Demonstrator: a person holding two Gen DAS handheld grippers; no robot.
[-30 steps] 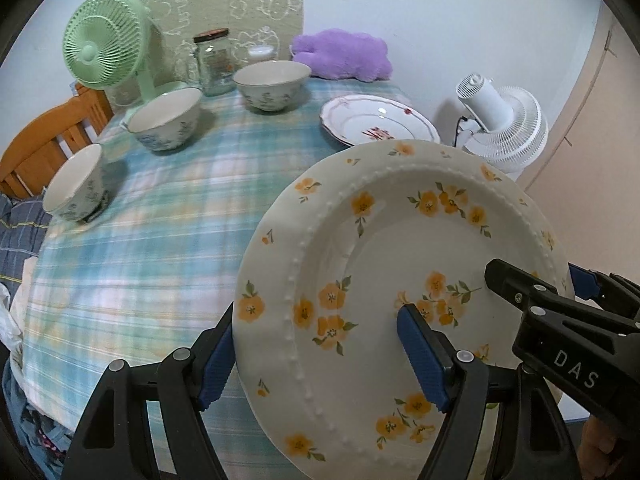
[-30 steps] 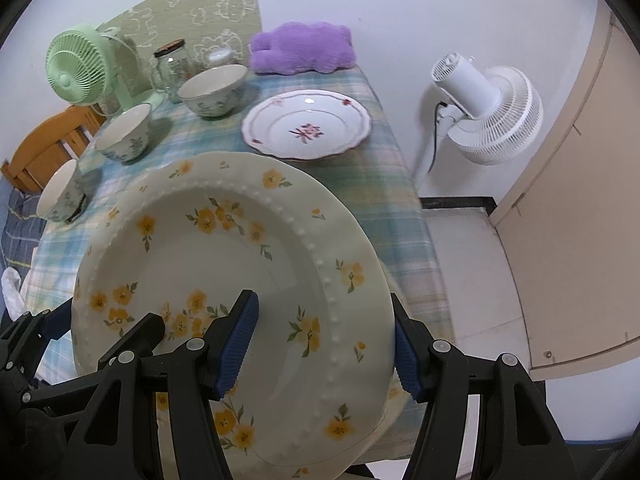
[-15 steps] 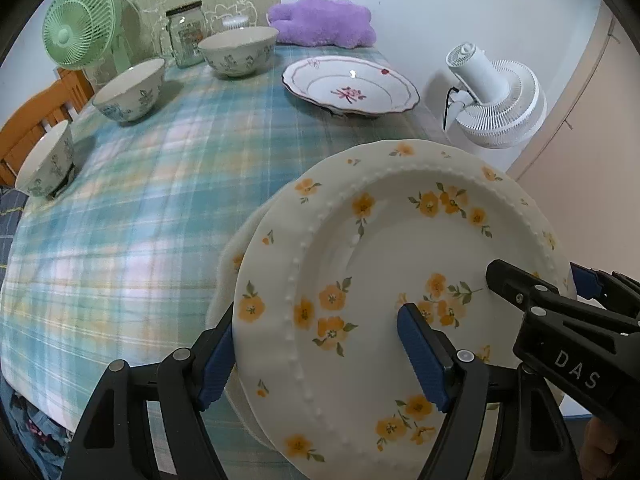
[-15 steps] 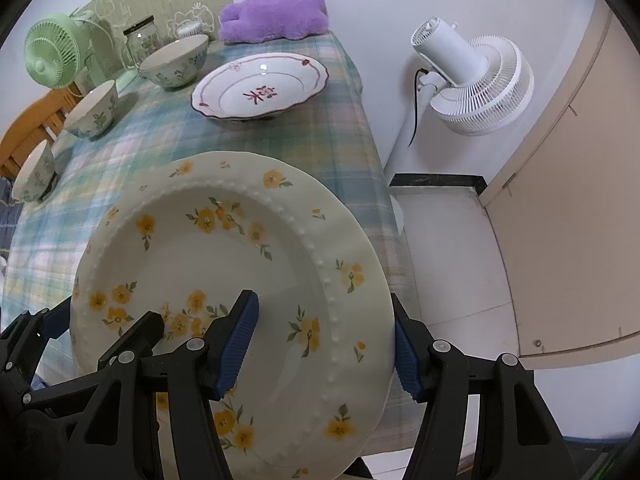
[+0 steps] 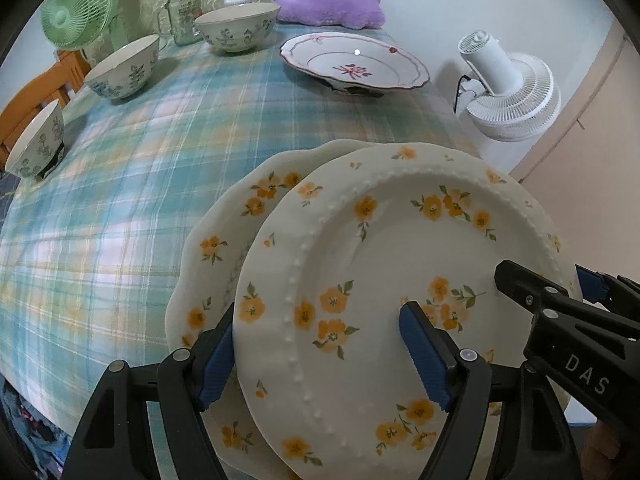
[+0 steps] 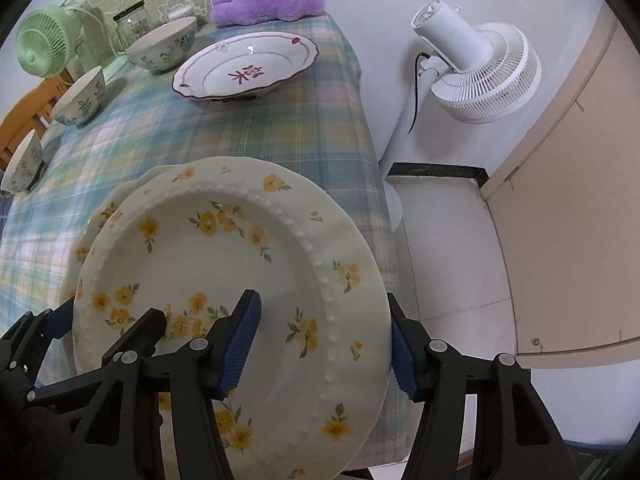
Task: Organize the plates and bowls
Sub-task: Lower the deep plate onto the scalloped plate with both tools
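Observation:
A cream plate with yellow flowers and a beaded ring (image 5: 360, 260) (image 6: 224, 264) hangs tilted just above a second, scalloped yellow-flowered plate (image 5: 224, 248) (image 6: 108, 212) lying on the plaid tablecloth (image 5: 120, 208). My left gripper (image 5: 320, 354) (image 6: 96, 324) is shut on the upper plate's left rim, one pad under the edge and one on its face, though its jaws are opening slightly. My right gripper (image 6: 320, 344) (image 5: 556, 284) clamps the right rim the same way, its jaws closing a little more. The lower plate is mostly covered.
A red-patterned plate (image 5: 352, 64) sits at the far right of the table. Three floral bowls (image 5: 238, 28) (image 5: 122, 66) (image 5: 36, 142) line the left and back. A jar (image 5: 184, 12), green fan (image 5: 80, 16) and purple plush (image 5: 328, 0) stand behind. A white fan (image 6: 476, 68) stands off the table's right edge.
Both grippers have carried the plate downward and over the near right part of the table. The scalloped plate has come into view beneath it. The grip on both rims looks the same.

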